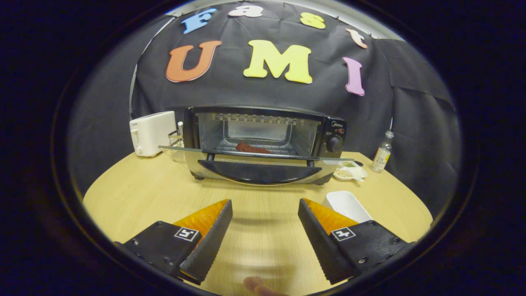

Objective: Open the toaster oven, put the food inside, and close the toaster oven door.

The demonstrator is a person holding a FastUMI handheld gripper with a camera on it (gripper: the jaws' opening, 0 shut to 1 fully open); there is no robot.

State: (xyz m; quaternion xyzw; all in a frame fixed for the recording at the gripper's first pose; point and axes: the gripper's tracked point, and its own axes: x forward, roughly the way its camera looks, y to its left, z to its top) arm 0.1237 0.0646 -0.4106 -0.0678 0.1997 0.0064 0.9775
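Ahead, toaster oven (263, 142) door down, food (252, 148) perhaps meat inside, gripper (265, 234) spread

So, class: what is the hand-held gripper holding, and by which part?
Nothing: the hand-held gripper is open over bare table, short of the toaster oven.
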